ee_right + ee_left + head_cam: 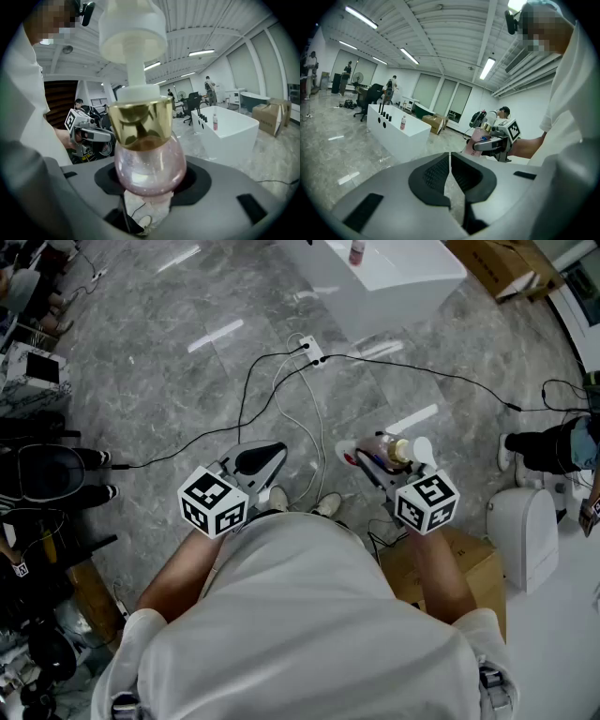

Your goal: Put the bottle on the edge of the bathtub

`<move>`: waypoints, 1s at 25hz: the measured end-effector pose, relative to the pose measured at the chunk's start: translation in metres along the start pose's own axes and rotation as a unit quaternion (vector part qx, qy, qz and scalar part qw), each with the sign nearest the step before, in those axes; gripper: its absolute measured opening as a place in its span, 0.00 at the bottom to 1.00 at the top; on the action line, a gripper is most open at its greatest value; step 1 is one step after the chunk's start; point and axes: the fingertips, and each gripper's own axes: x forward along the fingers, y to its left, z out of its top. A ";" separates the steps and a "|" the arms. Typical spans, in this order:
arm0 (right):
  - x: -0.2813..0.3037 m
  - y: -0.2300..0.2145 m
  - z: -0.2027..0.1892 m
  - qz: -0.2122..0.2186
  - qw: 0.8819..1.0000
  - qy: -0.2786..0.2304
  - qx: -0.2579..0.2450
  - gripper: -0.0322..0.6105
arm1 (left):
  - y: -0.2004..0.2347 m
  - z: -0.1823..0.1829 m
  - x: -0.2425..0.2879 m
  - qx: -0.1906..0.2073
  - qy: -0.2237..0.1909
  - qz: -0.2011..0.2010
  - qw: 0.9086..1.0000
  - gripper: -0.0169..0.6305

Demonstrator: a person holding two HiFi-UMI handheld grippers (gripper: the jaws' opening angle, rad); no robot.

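A pink round bottle [149, 165] with a gold collar and a white pump top stands upright between the jaws of my right gripper [150, 185], which is shut on its lower body. In the head view the bottle [394, 452] and the right gripper [380, 454] hang over the marble floor, in front of my body. The white bathtub [412, 277] stands a few steps ahead at the top of that view; it is also in the right gripper view [227, 133] and the left gripper view [396, 133]. My left gripper [267, 457] [450, 164] is shut on nothing, beside the right one.
A small pink bottle [356, 251] stands on the tub's rim. Cables and a power strip [312, 354] lie on the floor between me and the tub. A cardboard box [473, 563] and a white bin [523, 535] are at my right. People stand at both sides.
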 end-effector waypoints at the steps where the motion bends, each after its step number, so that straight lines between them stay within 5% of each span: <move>1: 0.008 0.008 0.006 0.001 1.000 0.001 -0.008 0.42 | 0.004 0.004 -0.009 0.006 -0.008 0.000 1.000 0.07; 9: 0.059 0.060 0.042 0.005 0.998 0.018 -0.055 0.41 | 0.037 0.010 -0.069 0.022 -0.042 0.017 0.999 0.07; 25: 0.173 0.088 0.067 0.027 0.998 0.046 -0.044 0.41 | 0.133 -0.004 -0.134 -0.005 -0.059 0.074 0.995 0.07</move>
